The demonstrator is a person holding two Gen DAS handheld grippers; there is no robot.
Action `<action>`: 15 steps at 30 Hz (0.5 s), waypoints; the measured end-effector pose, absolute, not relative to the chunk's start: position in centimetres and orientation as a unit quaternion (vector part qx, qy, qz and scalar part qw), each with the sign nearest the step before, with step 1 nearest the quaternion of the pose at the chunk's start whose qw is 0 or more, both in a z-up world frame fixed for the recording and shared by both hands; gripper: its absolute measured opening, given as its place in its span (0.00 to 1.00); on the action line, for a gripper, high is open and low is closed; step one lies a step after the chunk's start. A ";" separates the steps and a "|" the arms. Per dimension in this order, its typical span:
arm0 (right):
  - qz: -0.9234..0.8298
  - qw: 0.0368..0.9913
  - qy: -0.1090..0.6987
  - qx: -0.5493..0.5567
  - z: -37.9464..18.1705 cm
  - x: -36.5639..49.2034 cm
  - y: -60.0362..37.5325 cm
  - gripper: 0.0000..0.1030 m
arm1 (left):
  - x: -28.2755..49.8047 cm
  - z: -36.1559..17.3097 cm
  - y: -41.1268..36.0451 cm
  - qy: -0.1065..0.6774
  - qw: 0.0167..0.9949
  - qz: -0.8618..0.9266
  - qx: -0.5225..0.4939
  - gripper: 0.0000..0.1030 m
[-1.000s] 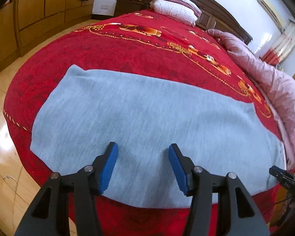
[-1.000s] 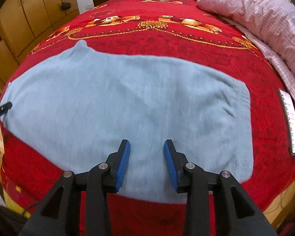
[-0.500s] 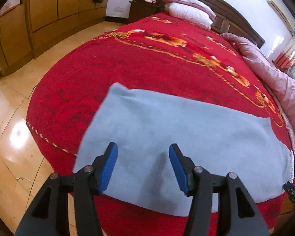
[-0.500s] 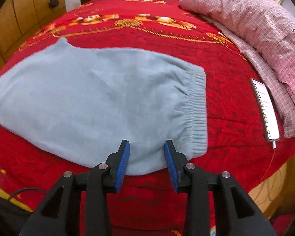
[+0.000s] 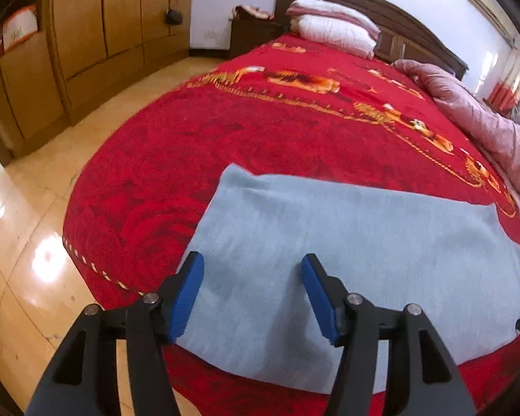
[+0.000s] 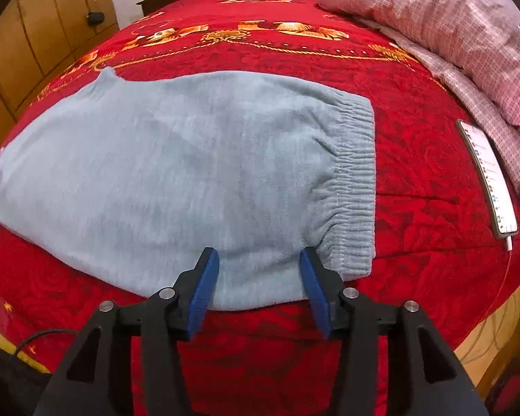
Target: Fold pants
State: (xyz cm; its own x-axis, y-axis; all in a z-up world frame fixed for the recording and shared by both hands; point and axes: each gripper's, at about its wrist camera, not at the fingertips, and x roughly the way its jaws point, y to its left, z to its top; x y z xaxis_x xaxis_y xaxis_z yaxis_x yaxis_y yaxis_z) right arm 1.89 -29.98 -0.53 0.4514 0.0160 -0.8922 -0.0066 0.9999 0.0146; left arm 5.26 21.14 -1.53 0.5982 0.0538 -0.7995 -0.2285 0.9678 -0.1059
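Light blue fleece pants (image 5: pixel 346 242) lie flat across the near part of a red bedspread (image 5: pixel 277 131). In the right wrist view the same pants (image 6: pixel 190 166) show their ribbed elastic waistband (image 6: pixel 357 180) at the right end. My left gripper (image 5: pixel 253 294) hovers over the pants' left end, jaws opening, nothing pinched between the blue pads. My right gripper (image 6: pixel 260 284) hangs over the near edge of the pants beside the waistband, jaws opening, with no cloth gripped.
A pink checked quilt (image 6: pixel 450 34) is heaped along the bed's right side. A phone (image 6: pixel 488 176) with a lit screen lies next to it. Pillows (image 5: pixel 332 31) sit at the headboard. Wooden wardrobes (image 5: pixel 86 34) and shiny floor (image 5: pixel 24 242) lie left of the bed.
Both grippers moved outward along the pants: the left toward the left end, the right toward the waistband. The right jaws have widened clearly; the left slightly.
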 end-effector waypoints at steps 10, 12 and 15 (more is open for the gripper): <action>0.010 0.867 0.495 0.064 1.4 2.9 -30.9 0.49 | 6.1 -2.4 19.5 0.452 0.886 0.080 -0.061 0.78; 0.013 0.863 0.501 0.065 0.4 3.3 -30.9 0.49 | 6.1 -2.4 19.4 0.449 0.888 0.079 -0.058 0.78; 0.015 0.867 0.495 0.050 -0.3 3.4 -30.6 0.51 | 6.0 -2.4 19.4 0.448 0.889 0.078 -0.060 0.76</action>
State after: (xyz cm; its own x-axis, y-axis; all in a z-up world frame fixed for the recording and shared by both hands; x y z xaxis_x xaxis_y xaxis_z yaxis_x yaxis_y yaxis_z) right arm 3.37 -30.57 -0.34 0.5097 0.0758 -0.8570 0.0222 0.9946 0.1012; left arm 5.98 19.44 -2.37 0.5867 0.0853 -0.8053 -0.1936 0.9804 -0.0372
